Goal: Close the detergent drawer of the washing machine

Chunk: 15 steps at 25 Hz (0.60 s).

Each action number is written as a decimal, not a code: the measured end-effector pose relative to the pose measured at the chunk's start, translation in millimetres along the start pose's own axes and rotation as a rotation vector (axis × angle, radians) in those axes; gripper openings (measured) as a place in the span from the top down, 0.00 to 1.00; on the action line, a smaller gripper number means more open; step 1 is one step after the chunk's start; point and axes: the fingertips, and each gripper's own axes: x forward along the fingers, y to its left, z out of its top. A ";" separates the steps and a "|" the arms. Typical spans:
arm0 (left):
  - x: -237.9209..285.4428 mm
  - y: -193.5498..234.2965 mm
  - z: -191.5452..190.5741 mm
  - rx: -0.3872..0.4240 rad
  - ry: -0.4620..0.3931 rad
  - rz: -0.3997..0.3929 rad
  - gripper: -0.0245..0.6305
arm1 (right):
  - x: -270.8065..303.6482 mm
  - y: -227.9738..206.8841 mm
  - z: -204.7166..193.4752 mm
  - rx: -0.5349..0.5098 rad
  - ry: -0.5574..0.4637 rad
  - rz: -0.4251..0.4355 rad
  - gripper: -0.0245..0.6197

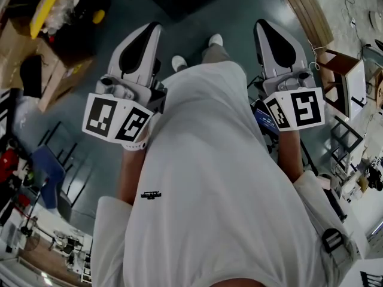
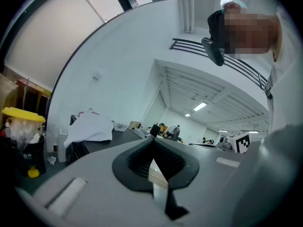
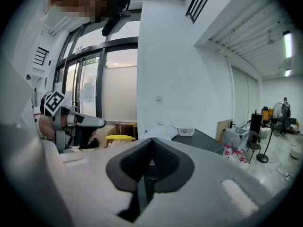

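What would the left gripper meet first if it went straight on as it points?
Nothing close: ahead of the left gripper the way looks free up to a distant cluttered bench; depth is unclear.

Lab-like workshop hall: cluttered worktable, cardboard box, standing fan, ceiling strip lights.

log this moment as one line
left tool: shut, empty | right tool: shut, empty | task: not under way

Dim head view, bright fisheye gripper views.
White ceiling strip lights and tall pale windows light the gripper views; their corners go black, straight lines bow, the near foreground is soft.
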 end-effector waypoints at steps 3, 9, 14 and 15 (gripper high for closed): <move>-0.9 0.5 -1.0 -0.003 0.005 -0.005 0.94 | 2.6 3.2 0.3 -0.008 0.009 0.004 0.97; -4.8 1.1 -0.1 -0.008 -0.004 0.002 0.94 | 4.8 6.5 0.7 -0.010 0.017 0.017 0.97; -9.7 3.0 -0.6 -0.012 -0.016 0.016 0.94 | 5.2 10.0 1.0 -0.015 0.011 0.027 0.97; -10.5 2.6 -1.2 -0.011 -0.017 0.017 0.94 | 4.9 10.5 0.5 -0.016 0.011 0.029 0.97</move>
